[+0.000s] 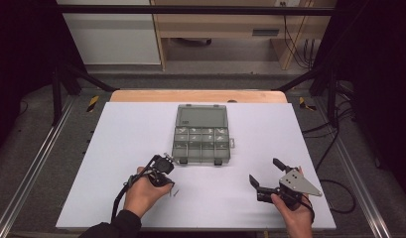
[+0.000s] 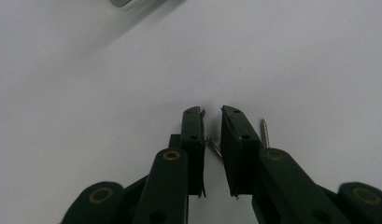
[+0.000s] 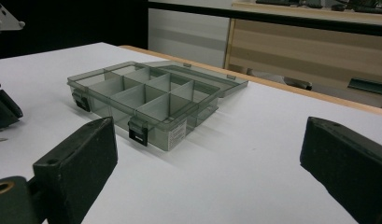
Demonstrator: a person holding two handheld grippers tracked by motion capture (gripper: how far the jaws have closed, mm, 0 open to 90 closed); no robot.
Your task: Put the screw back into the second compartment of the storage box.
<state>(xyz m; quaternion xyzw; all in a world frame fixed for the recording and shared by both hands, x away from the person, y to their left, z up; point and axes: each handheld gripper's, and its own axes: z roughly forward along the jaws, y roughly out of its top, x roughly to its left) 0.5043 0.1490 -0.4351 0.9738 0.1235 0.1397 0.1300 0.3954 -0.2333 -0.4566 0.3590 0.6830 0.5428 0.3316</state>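
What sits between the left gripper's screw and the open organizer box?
Nothing visible. The screw sits between the left gripper jaws; only bare white table separates it from the organizer box, lid open.

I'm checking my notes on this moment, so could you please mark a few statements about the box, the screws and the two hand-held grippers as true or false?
1. The box has its lid open. True.
2. The right hand-held gripper is shut on a screw. False: its jaws stand wide apart with nothing between them.
3. A screw lies between the jaws of the left hand-held gripper. True; the jaws are nearly closed on it.
4. A second screw lies on the table beside the left jaws. True.
5. The box stands at the table's near edge. False: it sits about mid-table, beyond both grippers.
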